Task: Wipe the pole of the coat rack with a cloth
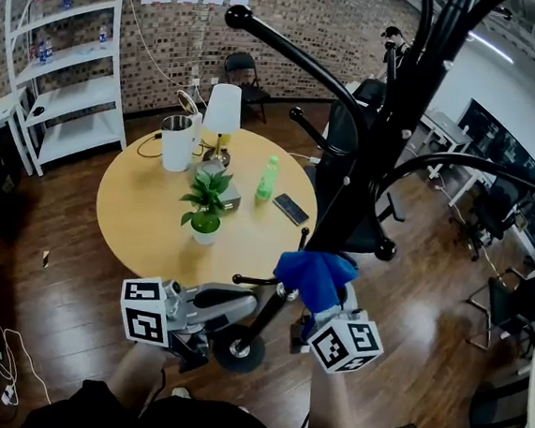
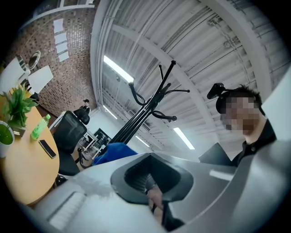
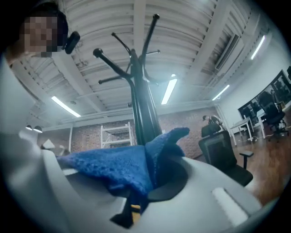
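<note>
While the blue cloth point(image 1: 313, 277) is bunched against the lower part of the coat rack's black pole point(image 1: 376, 162), the right gripper point(image 3: 132, 209) has its jaws clamped on a fold of it, the rest spilling over the gripper's body. The left gripper point(image 2: 159, 211) sits low beside the rack's round base point(image 1: 236, 348); its jaws look drawn nearly together with no cloth or pole between them.

To wipe well, the person would probably want the cloth wrapped partway round the pole, not merely touching one side. A firm stroke along the pole's length would also need to steer round the curved hooks point(image 1: 292, 55) that branch off it. The rack looks top-heavy, so a steadying touch from the free gripper seems wise.

On the round wooden table point(image 1: 136, 214) behind, a small white pot point(image 1: 204, 234) holds a leafy green plant point(image 1: 208, 193). A white kettle point(image 1: 176, 143) stands with its lid tipped up, its inside not visible. A green bottle point(image 1: 267, 178) stands upright, capped; its fill cannot be judged.
</note>
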{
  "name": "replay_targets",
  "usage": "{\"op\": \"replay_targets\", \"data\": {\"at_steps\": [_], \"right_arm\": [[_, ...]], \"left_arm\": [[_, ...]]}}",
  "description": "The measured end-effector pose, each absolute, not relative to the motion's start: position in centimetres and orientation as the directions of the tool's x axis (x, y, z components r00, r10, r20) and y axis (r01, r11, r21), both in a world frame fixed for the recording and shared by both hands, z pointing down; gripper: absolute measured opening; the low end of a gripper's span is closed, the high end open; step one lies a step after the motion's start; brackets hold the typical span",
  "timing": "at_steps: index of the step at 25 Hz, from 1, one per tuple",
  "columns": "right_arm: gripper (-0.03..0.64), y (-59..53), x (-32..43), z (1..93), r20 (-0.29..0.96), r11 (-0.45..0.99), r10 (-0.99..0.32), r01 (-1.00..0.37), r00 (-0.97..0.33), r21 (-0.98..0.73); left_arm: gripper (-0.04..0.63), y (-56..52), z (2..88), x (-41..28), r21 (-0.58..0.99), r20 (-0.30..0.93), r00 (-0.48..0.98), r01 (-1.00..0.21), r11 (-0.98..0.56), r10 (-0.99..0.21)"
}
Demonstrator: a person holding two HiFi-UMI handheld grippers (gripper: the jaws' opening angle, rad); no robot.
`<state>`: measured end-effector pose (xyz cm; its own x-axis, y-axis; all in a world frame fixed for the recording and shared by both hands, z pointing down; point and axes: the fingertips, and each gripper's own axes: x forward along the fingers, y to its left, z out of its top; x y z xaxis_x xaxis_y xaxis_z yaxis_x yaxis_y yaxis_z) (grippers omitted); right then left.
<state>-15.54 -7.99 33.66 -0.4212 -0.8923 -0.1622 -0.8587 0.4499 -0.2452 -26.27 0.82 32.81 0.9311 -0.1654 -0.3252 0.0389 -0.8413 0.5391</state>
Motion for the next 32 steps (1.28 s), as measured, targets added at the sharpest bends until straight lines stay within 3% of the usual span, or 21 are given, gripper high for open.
{"op": "replay_targets", "data": {"at_steps": [7, 17, 21, 32], "right_arm": [[0.025, -8.2, -15.8, 46.5, 0.109, 0.351, -0.910, -0.883, -0.400, -0.311], [0.025, -8.2, -16.2, 49.5, 0.150, 0.373, -0.881, -0.853, -0.449, -0.364], [0.025, -8.0, -16.4, 44.7, 0.044, 0.445, -0.871, -0.824, -0.489, -0.350], [0.025, -7.2, -16.0, 19.8, -0.399, 0.650, -0.730, -0.743, -0.555, -0.156]], "left_arm": [[0.003, 1.6, 34.5, -25.4, 0.580, -0.287, 0.942, 0.027, -0.814, -0.173], [0.003, 3.0, 36.4, -24.7, 0.595, -0.245, 0.937, -0.056, -0.801, -0.248], [0.003, 3.4, 36.6, -24.9, 0.597, -0.244, 0.922, -0.100, -0.796, -0.299], [0.003, 4.7, 34.1, -26.1, 0.538, -0.285, 0.874, -0.193, -0.821, -0.393]]}}
